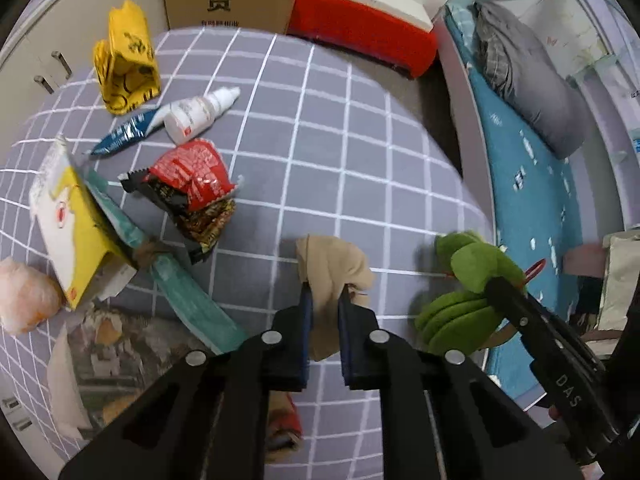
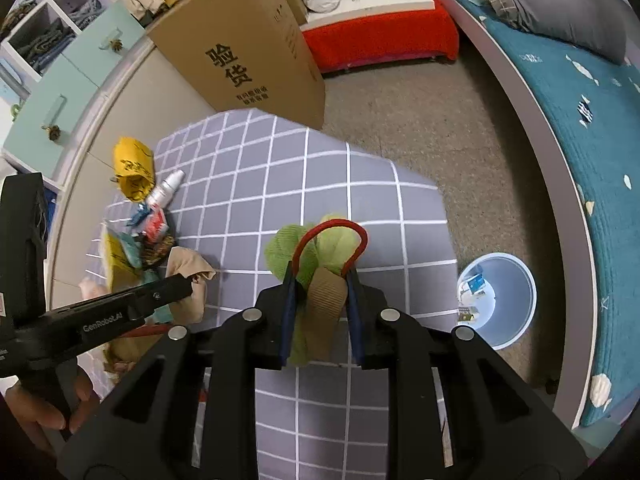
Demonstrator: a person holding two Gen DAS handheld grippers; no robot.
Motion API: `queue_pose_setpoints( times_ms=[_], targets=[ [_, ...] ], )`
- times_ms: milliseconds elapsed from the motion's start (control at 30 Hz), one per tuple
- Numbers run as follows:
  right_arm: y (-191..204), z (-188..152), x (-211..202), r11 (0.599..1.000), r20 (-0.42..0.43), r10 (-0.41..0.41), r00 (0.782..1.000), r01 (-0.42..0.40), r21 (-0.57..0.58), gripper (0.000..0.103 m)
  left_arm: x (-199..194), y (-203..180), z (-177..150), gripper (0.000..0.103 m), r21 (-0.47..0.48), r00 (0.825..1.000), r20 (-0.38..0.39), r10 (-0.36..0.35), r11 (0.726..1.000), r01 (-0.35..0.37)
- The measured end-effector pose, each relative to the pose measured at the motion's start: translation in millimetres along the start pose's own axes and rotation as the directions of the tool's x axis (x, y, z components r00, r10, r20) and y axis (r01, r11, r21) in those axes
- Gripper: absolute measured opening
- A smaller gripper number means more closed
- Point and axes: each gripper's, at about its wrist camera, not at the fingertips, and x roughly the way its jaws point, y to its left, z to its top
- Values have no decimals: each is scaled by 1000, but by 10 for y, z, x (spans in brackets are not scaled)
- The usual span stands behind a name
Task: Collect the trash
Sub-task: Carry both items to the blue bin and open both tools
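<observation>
My left gripper (image 1: 324, 292) is shut on a crumpled beige cloth (image 1: 332, 260) just above the grey checked mat (image 1: 320, 140); the right wrist view shows that cloth (image 2: 188, 266) in it from the side. My right gripper (image 2: 320, 274) is shut on a green fluffy item (image 2: 288, 244) that has a red loop (image 2: 340, 224) and a brown cardboard tag (image 2: 326, 292). The pads press on the tag. In the left wrist view the green item (image 1: 476, 256) hangs at the right over the mat's edge.
A pile of trash lies at the mat's left: yellow bag (image 1: 124, 64), white bottle (image 1: 200, 112), red wrapper (image 1: 192, 176), yellow-white box (image 1: 72, 232). A light blue bin (image 2: 516, 280) stands on the carpet right of the mat. A cardboard box (image 2: 240, 52), red seat (image 2: 380, 36) and bed (image 2: 560, 120) surround it.
</observation>
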Motion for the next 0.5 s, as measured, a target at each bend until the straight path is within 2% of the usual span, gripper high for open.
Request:
queue_pose_setpoints(
  times_ms=[167,300,500],
  targets=[
    [-151,50,-368,1000,45,5,999,-5,-6,22,-304,-325,-72,11,20,998,48,-35,999,34],
    [-401,65,-741,1000,90,-5,996,4,8,22,-503,-750,-173,11,65,994,79,-71,996,66],
    [-982,-14,-1316,997,146,-52,988,43,63,22,-629,-1488,-356,11,160,988,87,-126,981,111]
  ],
)
